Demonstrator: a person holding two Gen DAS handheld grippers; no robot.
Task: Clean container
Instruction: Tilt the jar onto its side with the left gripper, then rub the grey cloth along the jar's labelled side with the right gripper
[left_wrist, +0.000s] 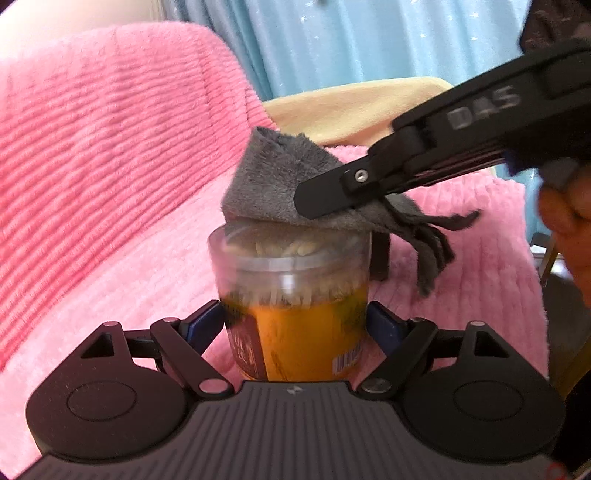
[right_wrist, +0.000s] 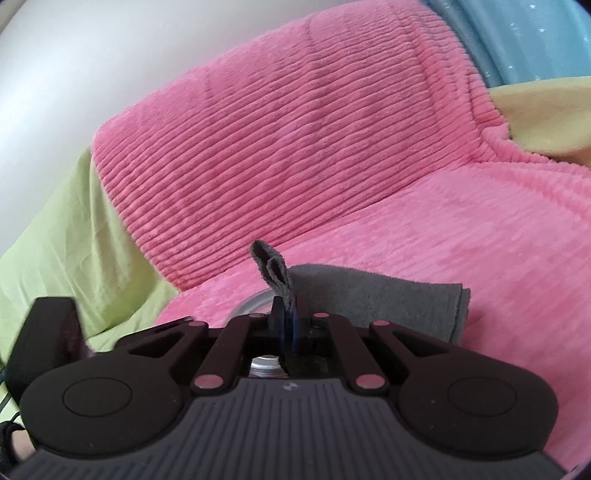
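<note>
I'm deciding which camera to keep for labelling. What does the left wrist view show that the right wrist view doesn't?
Only the left wrist view shows the jar's amber contents and barcode, the left tongs clamping its sides, and a hand at right. Only the right wrist view shows the green sheet and the right tongs' jaws pinched on a fold. Both show the grey cloth over the jar's top and the pink blanket.

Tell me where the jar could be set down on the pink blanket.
Bare blanket lies left of the jar, up to the ribbed backrest. Right of the jar is crowded: the right claw presses the grey cloth onto the lid, tails dangling. The left claw grips the jar.
</note>
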